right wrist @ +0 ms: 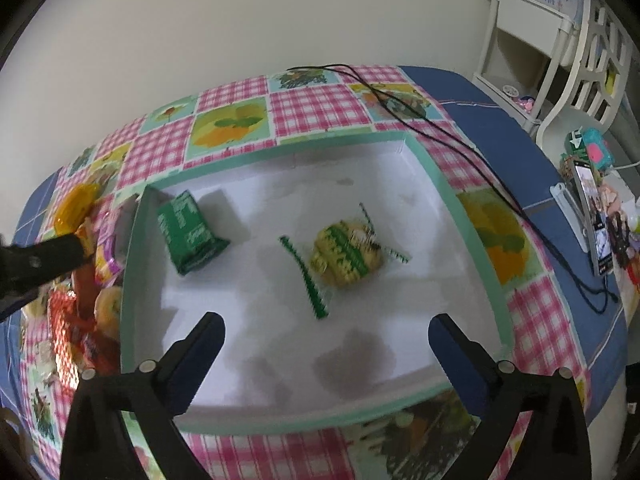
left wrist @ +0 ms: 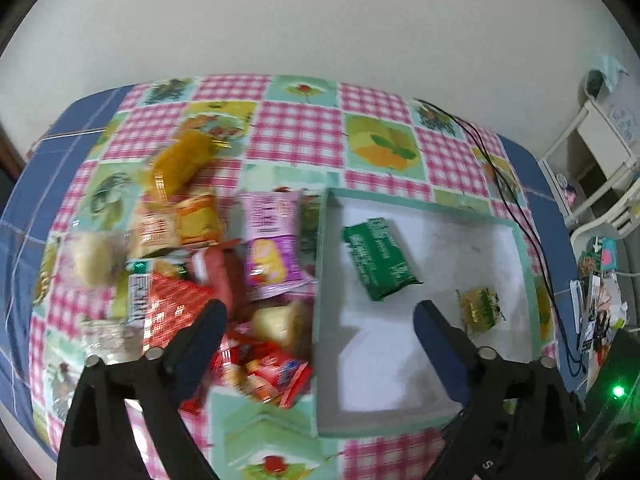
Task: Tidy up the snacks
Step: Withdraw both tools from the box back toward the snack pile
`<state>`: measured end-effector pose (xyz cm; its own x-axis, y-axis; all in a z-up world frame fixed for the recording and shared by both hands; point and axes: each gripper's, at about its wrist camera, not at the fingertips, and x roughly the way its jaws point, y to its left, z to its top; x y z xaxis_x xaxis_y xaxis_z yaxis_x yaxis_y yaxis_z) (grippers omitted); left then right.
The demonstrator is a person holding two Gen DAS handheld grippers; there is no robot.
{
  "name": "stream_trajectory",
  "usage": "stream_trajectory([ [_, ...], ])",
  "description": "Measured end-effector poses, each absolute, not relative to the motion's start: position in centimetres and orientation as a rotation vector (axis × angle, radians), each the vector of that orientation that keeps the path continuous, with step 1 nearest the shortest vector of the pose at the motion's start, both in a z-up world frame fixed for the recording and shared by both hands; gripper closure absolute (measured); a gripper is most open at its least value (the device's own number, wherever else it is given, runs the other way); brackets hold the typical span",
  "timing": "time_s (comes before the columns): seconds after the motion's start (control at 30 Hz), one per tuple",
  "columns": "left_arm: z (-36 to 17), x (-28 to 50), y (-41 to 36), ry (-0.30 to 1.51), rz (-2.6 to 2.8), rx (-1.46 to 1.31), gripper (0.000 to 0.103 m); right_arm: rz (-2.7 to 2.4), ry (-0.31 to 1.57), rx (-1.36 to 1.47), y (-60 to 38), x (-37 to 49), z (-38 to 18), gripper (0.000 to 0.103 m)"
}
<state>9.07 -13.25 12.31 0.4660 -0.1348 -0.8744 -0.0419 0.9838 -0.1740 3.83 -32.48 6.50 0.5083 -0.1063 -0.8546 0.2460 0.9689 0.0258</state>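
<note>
Now I am holding both jaws wide and empty: left gripper and right gripper are hanging over the tray, where the green packet is lying apart from the yellow-green snack.

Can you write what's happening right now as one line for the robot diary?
left gripper: open, empty | right gripper: open, empty | box: green packet, yellow-green snack inside | snack pile: left of box, unsorted

- Left tool: tilted steeply downward, its two dark fingers spread wide, nothing between them.
- Right tool: also tilted steeply downward, fingers wide apart, empty.
</note>
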Motion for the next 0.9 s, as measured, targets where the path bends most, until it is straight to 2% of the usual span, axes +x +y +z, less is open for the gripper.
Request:
stream_trajectory([
  [0.13,12.8,7.6,-11.4,1.058,-0.033,-0.206,0.000,-0.198,1.034,0.153,-31.7,2.7,6.3,0.000],
  [0.7,14.5,3.7,-8.7,0.967,0.051,-0.086,0.000,-0.136,1.016,0.095,-27.6,0.5,7.0,0.000],
  [0.9,14.7,3.3,-7.0,0.949,0.018,-0.159,0.000,-0.116,1.000,0.132,-26.3,0.3,7.5,0.000],
])
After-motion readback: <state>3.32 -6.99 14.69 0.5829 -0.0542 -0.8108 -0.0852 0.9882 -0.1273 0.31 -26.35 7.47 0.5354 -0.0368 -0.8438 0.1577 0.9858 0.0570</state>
